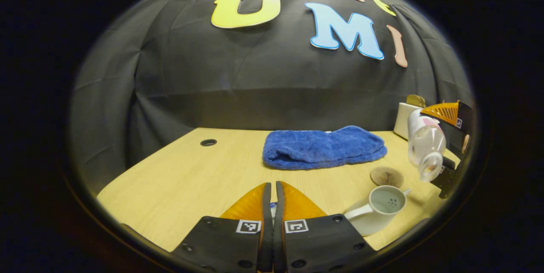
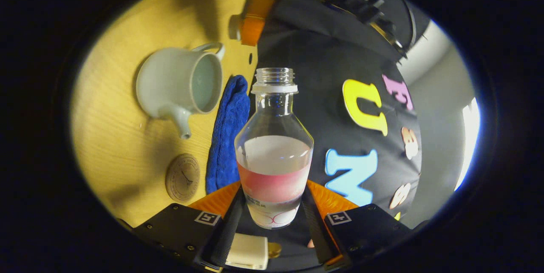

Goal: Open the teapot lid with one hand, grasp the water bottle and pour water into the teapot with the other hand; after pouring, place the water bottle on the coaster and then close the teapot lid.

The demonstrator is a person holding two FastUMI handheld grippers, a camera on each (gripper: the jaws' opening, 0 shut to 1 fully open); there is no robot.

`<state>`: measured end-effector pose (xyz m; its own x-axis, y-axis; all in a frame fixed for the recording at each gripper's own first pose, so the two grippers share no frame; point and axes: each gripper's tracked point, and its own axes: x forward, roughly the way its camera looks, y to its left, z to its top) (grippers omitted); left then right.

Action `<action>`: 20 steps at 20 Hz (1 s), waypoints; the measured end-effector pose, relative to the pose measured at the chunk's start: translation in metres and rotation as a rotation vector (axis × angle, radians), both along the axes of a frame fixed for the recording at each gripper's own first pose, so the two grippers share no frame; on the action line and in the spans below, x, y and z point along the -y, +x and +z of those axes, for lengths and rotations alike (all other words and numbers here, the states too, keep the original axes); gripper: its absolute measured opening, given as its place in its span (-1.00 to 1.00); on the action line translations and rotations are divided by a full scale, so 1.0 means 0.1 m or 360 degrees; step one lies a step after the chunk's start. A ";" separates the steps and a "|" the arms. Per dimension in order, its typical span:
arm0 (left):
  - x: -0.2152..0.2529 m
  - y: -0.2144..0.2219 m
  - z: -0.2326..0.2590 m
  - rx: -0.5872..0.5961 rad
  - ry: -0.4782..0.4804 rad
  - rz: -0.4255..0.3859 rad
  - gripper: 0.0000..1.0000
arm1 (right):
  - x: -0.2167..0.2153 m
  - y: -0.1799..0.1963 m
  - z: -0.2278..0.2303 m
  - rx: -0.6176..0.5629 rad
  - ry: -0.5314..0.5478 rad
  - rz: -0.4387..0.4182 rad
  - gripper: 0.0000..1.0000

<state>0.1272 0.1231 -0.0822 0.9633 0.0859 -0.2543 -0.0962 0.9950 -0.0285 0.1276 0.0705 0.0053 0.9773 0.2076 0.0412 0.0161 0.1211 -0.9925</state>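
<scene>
the water bottle (image 2: 274, 145) is tilted near the open teapot (image 2: 180, 88), gripped by the right gripper (image 2: 272, 217). the left gripper (image 1: 272, 209) is closed, apparently on the lid. pouring is in hand; next, bring the mouth over the opening. the coaster (image 2: 182, 177) waits beside the towel (image 2: 227, 132).

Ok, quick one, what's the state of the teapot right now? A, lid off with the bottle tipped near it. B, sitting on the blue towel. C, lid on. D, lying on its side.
A: the teapot stands open on the table, strainer holes showing inside, and the right claw holds the uncapped bottle tilted beside it.
</scene>
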 end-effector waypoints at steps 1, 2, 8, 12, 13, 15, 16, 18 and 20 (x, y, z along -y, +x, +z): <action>0.00 0.01 0.00 -0.0003 0.0000 -0.0001 -0.87 | 0.00 -0.01 0.00 -0.0034 0.0096 0.0000 0.52; 0.01 0.01 -0.01 -0.0006 -0.0002 -0.0002 -0.87 | 0.01 -0.01 -0.03 -0.0067 0.0185 0.0001 0.46; -0.01 0.01 -0.02 -0.0008 -0.0003 0.0002 -0.87 | 0.01 0.04 -0.16 -0.0385 0.0848 -0.0018 0.53; -0.01 0.01 -0.03 -0.0016 0.0000 0.0001 -0.88 | -0.02 0.15 -0.22 -0.0549 0.1342 -0.0017 0.52; -0.01 0.02 -0.03 -0.0018 0.0001 0.0001 -0.88 | -0.01 0.14 -0.22 -0.0576 0.1444 -0.0016 0.52; 0.00 0.02 -0.03 -0.0020 0.0003 0.0002 -0.87 | -0.03 0.23 -0.19 -0.0618 0.1660 -0.0010 0.52; -0.01 0.02 -0.04 -0.0020 0.0003 0.0001 -0.87 | -0.04 0.27 -0.20 -0.0645 0.1776 -0.0010 0.52; -0.01 0.02 -0.04 -0.0020 0.0004 0.0002 -0.87 | -0.06 0.36 -0.28 -0.0708 0.1986 -0.0023 0.52; -0.01 0.02 -0.04 -0.0019 0.0006 0.0003 -0.87 | -0.03 0.43 -0.34 -0.0741 0.2123 -0.0052 0.52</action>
